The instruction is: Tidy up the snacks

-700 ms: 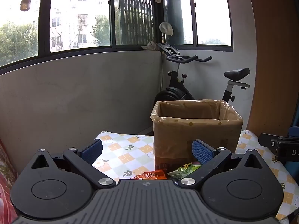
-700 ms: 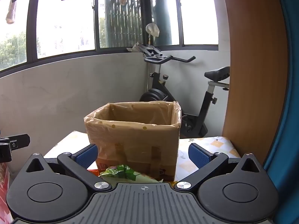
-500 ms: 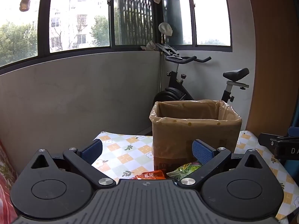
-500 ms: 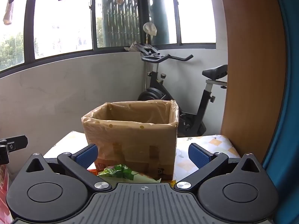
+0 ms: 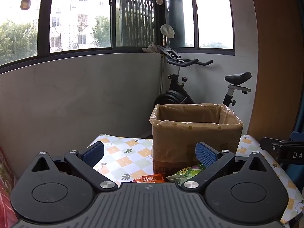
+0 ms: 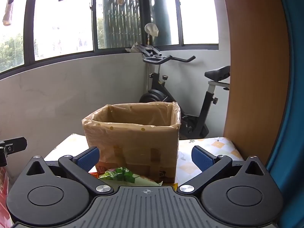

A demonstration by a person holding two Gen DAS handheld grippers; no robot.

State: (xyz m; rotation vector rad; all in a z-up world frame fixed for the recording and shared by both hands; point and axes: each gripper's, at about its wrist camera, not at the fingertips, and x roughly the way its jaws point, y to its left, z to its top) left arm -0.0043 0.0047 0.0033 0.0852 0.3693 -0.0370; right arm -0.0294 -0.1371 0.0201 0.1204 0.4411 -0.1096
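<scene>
While both grippers hang level above the near edge of the tabletop, nothing gripped yet: left gripper with jaws spread wide and empty, right gripper likewise wide and empty. Judged the opening step of the tidy-up, with the first pick not yet made.

Lined cardboard box standing upright on the checked cloth, mouth open, contents hidden from both views. Just in front of its base, lying low and partly masked by the gripper bodies: orange snack packet beside green snack packet; the green one also seen from the right wrist, close under the right gripper. Whether the two packets touch each other or the box, impossible to tell.

Next move, as a judgement: tip one gripper downward, lower it over the nearer packet, close the jaws across a crinkled edge rather than the flat face, then lift clear of the rim and release over the open mouth. Worth minding: thin foil likely to slip or fold, box light enough to shift if nudged, and the other gripper near at hand. Exercise bike well behind, no concern.
</scene>
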